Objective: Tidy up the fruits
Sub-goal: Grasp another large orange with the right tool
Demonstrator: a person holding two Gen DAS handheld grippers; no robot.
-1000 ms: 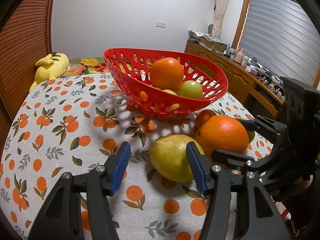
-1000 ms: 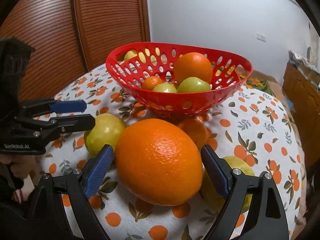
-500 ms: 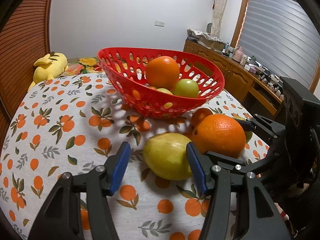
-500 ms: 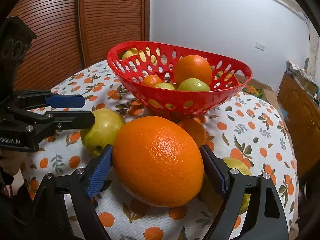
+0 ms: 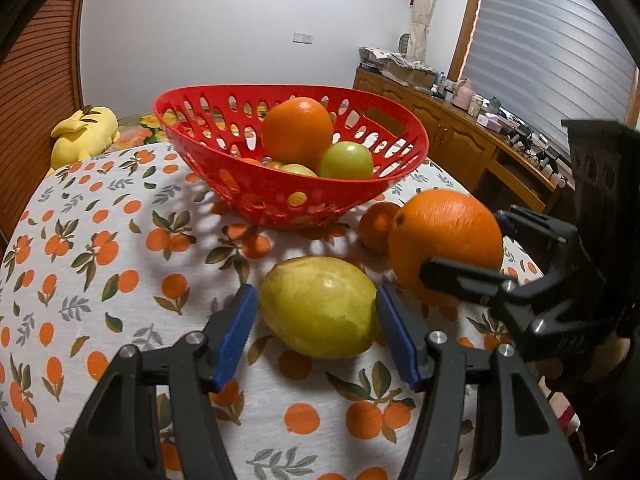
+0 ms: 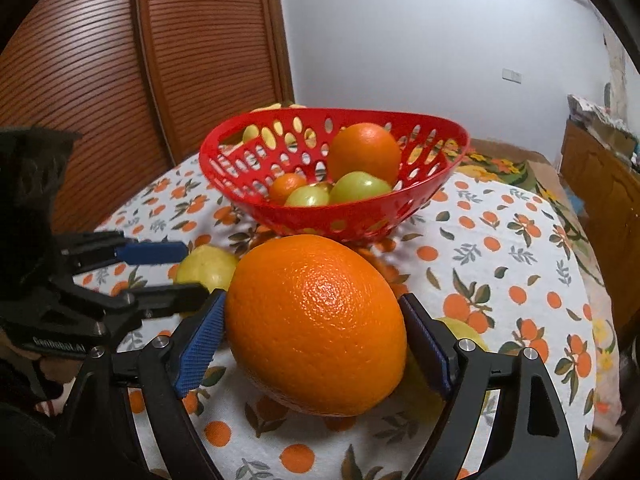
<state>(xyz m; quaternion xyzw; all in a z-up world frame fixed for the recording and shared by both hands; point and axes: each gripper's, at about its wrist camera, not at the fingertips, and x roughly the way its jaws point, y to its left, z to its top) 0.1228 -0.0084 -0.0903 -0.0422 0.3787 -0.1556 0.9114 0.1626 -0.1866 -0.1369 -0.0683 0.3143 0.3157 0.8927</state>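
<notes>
1. Right gripper (image 6: 312,344): jaws clamped on a large orange (image 6: 316,326), blue pads against both flanks, fruit raised off the surface (image 6: 520,248).
2. Same large orange (image 5: 446,248) seen from the left wrist view, held above the cloth just right of the yellow-green fruit.
3. Left gripper (image 5: 316,332): jaws spread, straddling a yellow-green fruit (image 5: 320,312) that rests on the surface (image 5: 100,264); right pad touching or nearly touching the skin, left pad a sliver away.
4. Red basket (image 5: 280,196) standing beyond both grippers, holding one big orange (image 5: 298,132), two green fruits and, in the right wrist view, a small orange (image 6: 286,186).
5. Small orange (image 5: 376,230) lying on the cloth near the basket's base, partly behind the held orange.
6. Another yellowish fruit (image 6: 460,330) largely hidden behind the right jaw.
7. Yellow plush toy (image 5: 86,134) lying past the far edge of the surface.
</notes>
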